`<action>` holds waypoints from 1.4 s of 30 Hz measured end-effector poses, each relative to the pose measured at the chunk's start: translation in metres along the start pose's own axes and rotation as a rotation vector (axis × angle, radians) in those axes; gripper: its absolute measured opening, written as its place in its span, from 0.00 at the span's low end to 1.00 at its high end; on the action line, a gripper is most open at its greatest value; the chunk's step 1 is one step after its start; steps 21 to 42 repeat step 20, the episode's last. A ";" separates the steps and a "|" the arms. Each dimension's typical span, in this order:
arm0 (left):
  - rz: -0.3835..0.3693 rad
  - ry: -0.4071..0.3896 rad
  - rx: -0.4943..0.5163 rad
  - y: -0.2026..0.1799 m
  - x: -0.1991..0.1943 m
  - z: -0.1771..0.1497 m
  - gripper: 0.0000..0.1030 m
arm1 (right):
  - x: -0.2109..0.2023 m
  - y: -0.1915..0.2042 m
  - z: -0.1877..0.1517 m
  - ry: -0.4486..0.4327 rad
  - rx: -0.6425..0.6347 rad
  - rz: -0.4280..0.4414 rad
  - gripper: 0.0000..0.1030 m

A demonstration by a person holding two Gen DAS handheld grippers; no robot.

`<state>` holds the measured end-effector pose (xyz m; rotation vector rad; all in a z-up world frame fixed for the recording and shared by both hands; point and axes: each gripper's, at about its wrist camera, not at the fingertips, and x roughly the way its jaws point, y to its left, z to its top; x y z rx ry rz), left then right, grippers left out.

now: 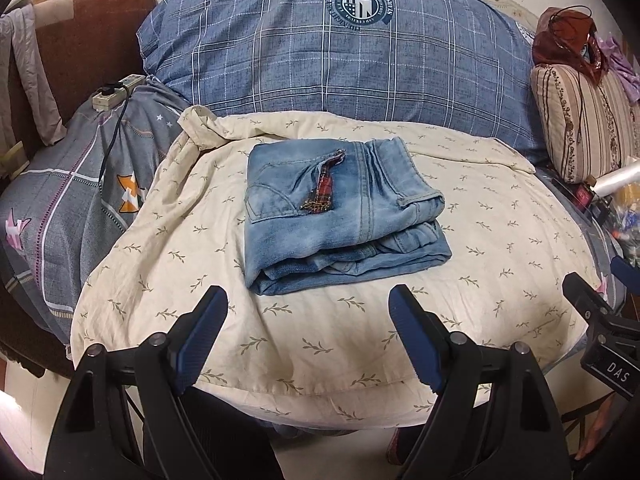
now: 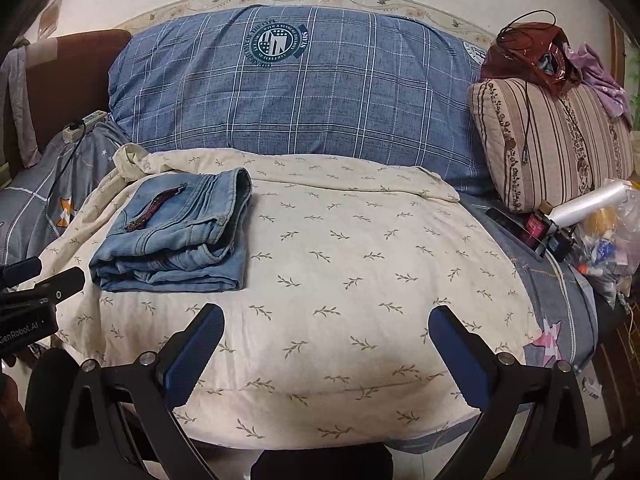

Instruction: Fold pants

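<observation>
Light blue denim pants [image 1: 340,216] lie folded into a compact stack on a cream leaf-print cloth [image 1: 320,340] spread over the bed. A plaid patch shows on the back pocket. My left gripper [image 1: 308,304] hovers just short of the stack's near edge, open, with nothing between its fingers. In the right wrist view the same pants [image 2: 176,236] sit at the left. My right gripper [image 2: 326,322] is open over bare cloth [image 2: 360,280] to the right of them. Part of the right gripper shows at the right edge of the left wrist view, near the bed's edge.
A blue plaid pillow [image 1: 340,52] fills the back. A striped cushion [image 2: 560,140] with a brown bag and purple cloth on top stands at the right, with small clutter and a plastic roll [image 2: 588,202] below it. A power strip [image 1: 118,90] with a cable lies at the left.
</observation>
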<state>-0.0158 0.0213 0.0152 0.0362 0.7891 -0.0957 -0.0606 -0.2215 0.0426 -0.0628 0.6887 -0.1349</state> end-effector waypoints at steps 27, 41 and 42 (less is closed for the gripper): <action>-0.047 -0.012 -0.008 -0.005 -0.010 0.006 0.81 | 0.002 -0.003 0.001 0.011 0.009 -0.008 0.99; -0.047 -0.012 -0.008 -0.005 -0.010 0.006 0.81 | 0.002 -0.003 0.001 0.011 0.009 -0.008 0.99; -0.047 -0.012 -0.008 -0.005 -0.010 0.006 0.81 | 0.002 -0.003 0.001 0.011 0.009 -0.008 0.99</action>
